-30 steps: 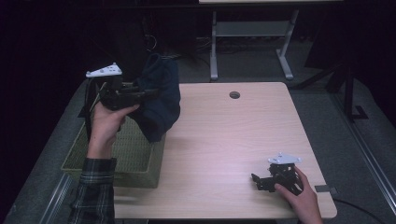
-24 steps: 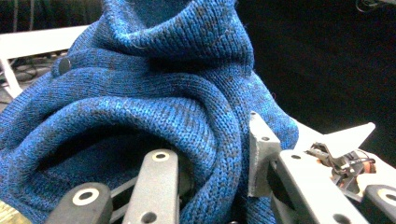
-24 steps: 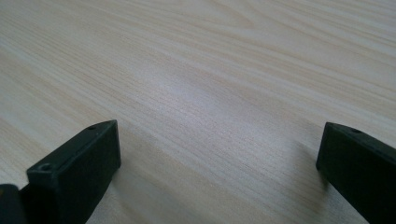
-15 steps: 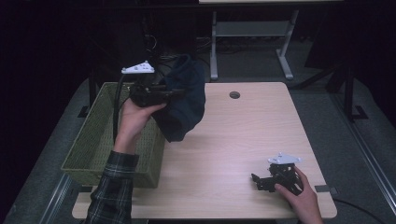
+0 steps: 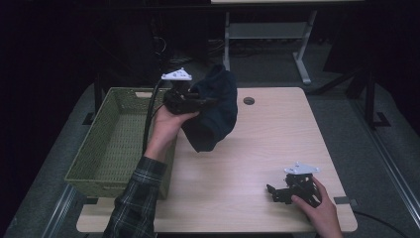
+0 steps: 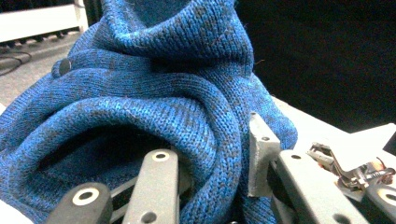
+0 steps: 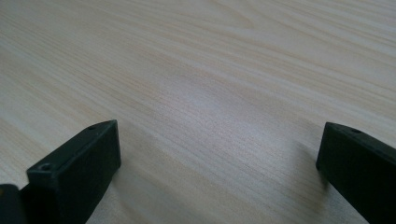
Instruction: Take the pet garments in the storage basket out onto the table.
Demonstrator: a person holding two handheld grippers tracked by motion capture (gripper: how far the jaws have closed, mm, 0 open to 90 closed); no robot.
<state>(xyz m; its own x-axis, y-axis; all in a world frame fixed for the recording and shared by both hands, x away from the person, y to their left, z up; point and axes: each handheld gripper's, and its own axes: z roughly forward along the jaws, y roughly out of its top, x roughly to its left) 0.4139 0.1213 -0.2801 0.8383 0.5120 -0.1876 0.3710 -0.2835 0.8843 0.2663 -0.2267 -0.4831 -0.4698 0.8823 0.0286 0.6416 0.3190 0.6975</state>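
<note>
A: Starting at the left, what sits there?

B: A green woven basket at the left edge of the tabletop. From above it looks empty, though I can't see its near corner well.

A: And next to it?

B: The left hand-held gripper is raised just beside the basket's right rim, clenched on a blue knitted garment. In the left gripper view the jaws pinch a thick bunched fold of the knit, and the rest hangs down over the wood.

A: What could go wrong there?

B: I'd judge the hold is on one fold only. The knit is heavy and stretchy, so a quick swing could pull the fold out and drop it in a heap. The hanging end could also catch the basket rim if the hand drifts left.

A: And on the right?

B: The right hand-held gripper rests low near the front right corner, well apart from the garment, with its jaws spread wide over bare wood. Reaching across in a hurry, it might grab only a loose loop and stretch the knit.
</note>
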